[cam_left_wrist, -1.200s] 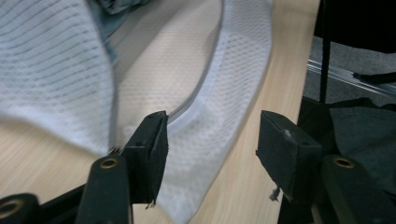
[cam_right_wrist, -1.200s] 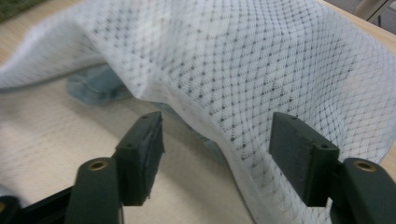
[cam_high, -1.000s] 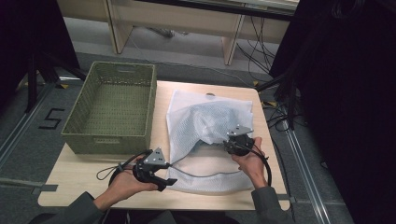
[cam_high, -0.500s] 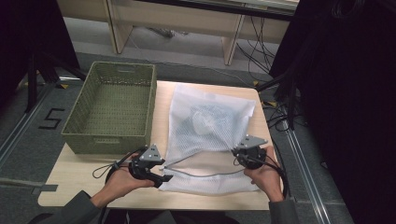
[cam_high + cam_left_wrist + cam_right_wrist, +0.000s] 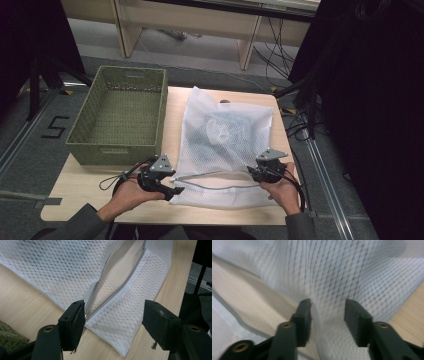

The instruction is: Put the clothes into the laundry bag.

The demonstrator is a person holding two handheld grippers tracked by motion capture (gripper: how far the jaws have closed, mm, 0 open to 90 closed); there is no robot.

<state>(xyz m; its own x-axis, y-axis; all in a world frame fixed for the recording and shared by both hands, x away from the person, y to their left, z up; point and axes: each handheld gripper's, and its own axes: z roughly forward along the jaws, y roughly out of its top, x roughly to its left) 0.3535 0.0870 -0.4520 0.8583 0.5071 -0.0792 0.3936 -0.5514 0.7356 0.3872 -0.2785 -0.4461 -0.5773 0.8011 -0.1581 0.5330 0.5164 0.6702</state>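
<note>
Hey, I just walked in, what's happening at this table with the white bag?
A person holds a hand-held gripper in each hand at the near edge of a white mesh laundry bag lying flat on the wooden table. The left hand-held gripper is open around the bag's corner where the unzipped zipper ends. The right hand-held gripper is open over the mesh at the other side. Something dark shows inside the bag. A green woven basket stands empty beside it.

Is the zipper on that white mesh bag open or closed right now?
Open. The zipper of the mesh bag gapes in a long slit along its near edge, its two grey tapes spread apart with mesh showing between them.
</note>
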